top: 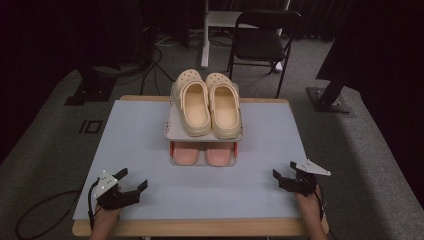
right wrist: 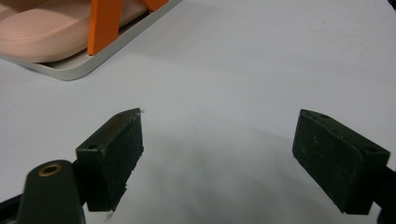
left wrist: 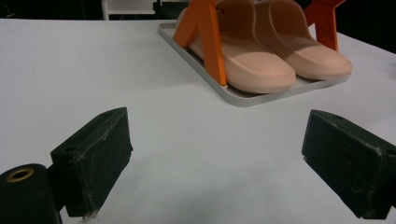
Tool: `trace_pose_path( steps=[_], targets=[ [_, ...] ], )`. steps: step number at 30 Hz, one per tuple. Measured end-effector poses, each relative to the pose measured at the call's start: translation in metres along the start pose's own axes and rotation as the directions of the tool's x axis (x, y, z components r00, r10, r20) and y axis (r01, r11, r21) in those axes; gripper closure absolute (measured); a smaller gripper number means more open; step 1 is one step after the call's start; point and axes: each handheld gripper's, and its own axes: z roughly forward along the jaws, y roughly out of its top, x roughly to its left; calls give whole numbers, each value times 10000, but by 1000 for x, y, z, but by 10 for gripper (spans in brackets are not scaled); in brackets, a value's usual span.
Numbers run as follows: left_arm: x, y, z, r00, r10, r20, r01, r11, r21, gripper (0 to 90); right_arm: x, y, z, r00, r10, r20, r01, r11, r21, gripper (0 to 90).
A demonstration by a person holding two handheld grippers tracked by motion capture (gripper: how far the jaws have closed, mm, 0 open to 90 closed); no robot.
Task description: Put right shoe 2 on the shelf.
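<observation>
Reaching with both claws (top: pixel 134 179) (top: pixel 284 170) spread, empty: the orange-legged two-tier rack (top: pixel 172 131) may tip, spilling cream foam clogs (top: pixel 195 107).

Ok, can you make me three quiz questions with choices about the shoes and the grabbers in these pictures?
1. Where are the cream clogs?
A. on the top shelf of the rack
B. on the floor
C. on the chair

2. What colour are the rack's legs?
A. blue
B. orange
C. green

3. How are the left gripper and the right gripper now?
A. both open with nothing between the jaws
B. both shut on a shoe
C. one open, one holding a clog

Answers:
1 A, the high view shows them on the top shelf, above the pink slippers.
2 B, the left gripper view shows orange legs beside the slippers.
3 A, each gripper view shows the jaws wide apart over the bare table.
</observation>
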Motion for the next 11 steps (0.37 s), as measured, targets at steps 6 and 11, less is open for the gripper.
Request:
trace_pose_path(
  steps=[6,11],
  targets=[
    [-1,-1,0,10000,38,-8,-38,10000,-17,82,1,0,1,9998,-27,184,25,10000,82,161],
    [-2,0,-1,9999,114,-20,-114,9999,11,82,2,0,3,9995,-174,279,167,9996,236,161]
  ],
)
